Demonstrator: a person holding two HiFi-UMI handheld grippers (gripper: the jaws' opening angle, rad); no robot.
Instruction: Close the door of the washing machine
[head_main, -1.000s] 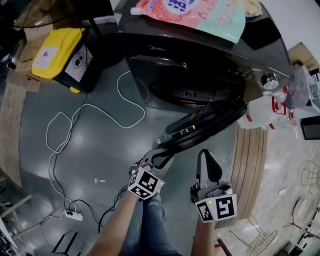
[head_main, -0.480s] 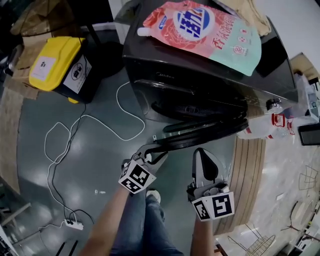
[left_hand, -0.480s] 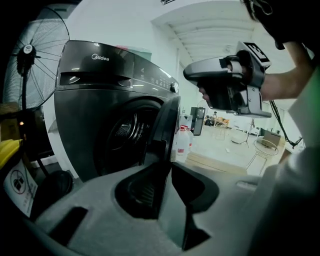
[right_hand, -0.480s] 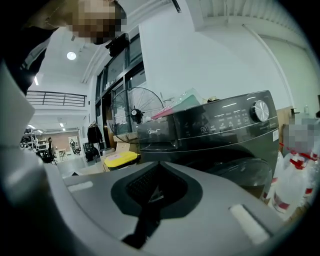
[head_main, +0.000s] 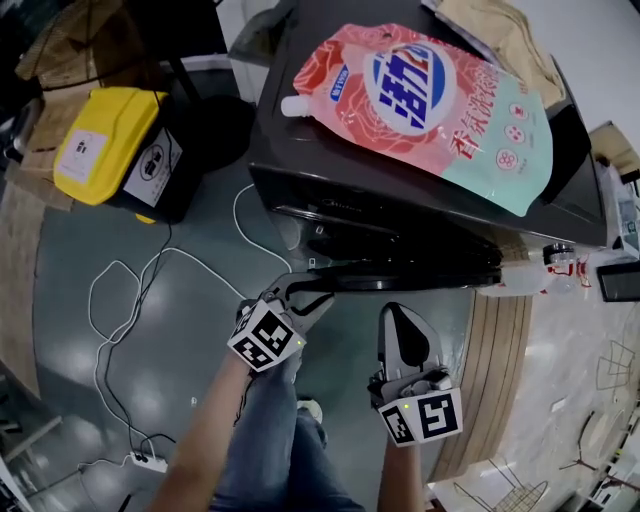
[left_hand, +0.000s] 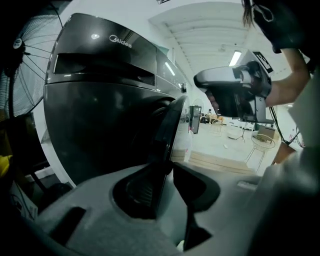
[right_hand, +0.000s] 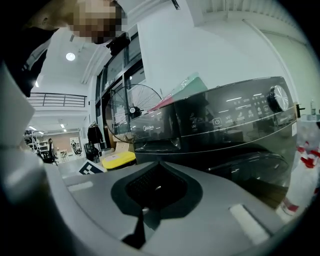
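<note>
I get the head view looking steeply down from above onto the top of the washing machine (head_main: 400, 200), with left tongs (head_main: 305, 290) and right tongs (head_main: 402, 320) low in frame. Left gripper view sits low and very close, facing along the door (left_hand: 167, 125) edge, which stands between the opening left tongs, and it catches the right tongs upper right. Right gripper view looks near level at the front panel (right_hand: 225, 117) from slightly farther back; all three share the machine's front.
</note>
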